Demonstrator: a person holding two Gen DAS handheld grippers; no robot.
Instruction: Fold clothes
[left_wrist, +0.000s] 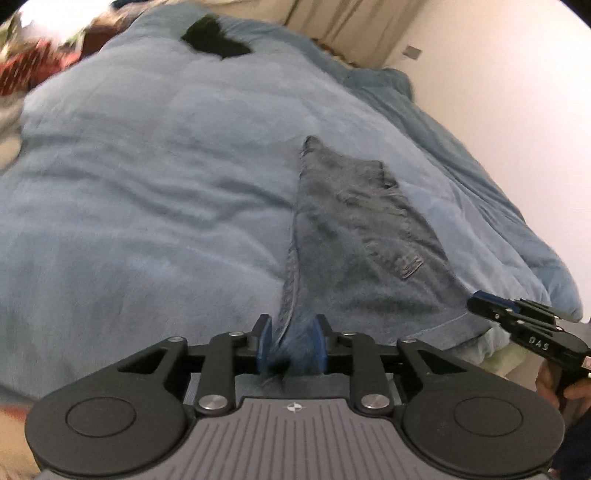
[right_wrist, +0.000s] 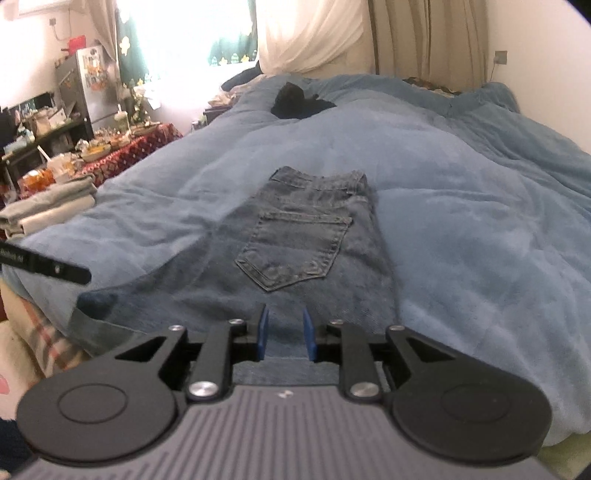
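Observation:
A pair of blue jeans (left_wrist: 365, 236) lies on the blue bed cover, folded lengthwise, waistband far, back pocket (right_wrist: 295, 247) up. My left gripper (left_wrist: 291, 341) is shut on the near edge of the jeans, with cloth bunched between its blue pads. My right gripper (right_wrist: 285, 334) is open just above the near part of the jeans (right_wrist: 317, 295), with nothing between its pads. It also shows in the left wrist view (left_wrist: 480, 301) at the right, beside the jeans' near corner. The left gripper's tip shows at the left of the right wrist view (right_wrist: 74, 275).
The blue cover (left_wrist: 155, 177) spans the whole bed. A black garment (right_wrist: 297, 101) lies far up the bed. Folded grey and beige clothes (right_wrist: 51, 208) are stacked at the left edge. A cluttered table (right_wrist: 122, 147) and a fridge (right_wrist: 86, 81) stand to the left. The wall is to the right.

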